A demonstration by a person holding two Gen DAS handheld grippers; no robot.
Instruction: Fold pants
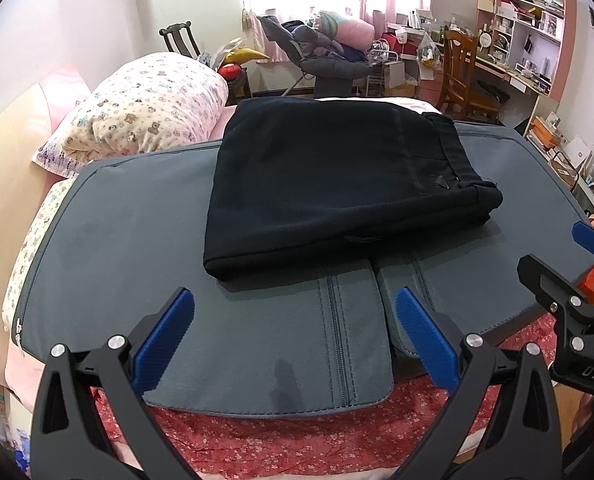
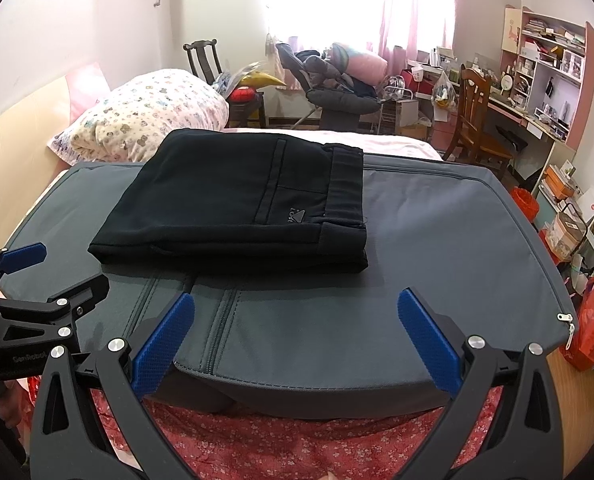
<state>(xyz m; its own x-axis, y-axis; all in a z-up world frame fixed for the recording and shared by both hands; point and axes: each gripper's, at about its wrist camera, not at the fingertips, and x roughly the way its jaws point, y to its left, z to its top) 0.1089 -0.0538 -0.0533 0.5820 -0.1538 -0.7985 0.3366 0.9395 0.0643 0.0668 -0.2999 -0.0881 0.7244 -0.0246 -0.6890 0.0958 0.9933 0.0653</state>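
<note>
Grey padded mat bears black pants, folded rectangular.

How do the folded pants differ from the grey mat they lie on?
The pants are black and folded into a compact thick stack; the grey mat is spread flat in one layer. The pants cover only the mat's middle-left, while the mat spans the bed and overhangs its near edge. Both are fabric, and neither is gripped.

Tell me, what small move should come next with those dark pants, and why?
Probably just draw both grippers back and stop. The black pants already lie in a compact folded stack on the grey mat, and the left gripper and right gripper are open, holding nothing, short of the cloth.
</note>
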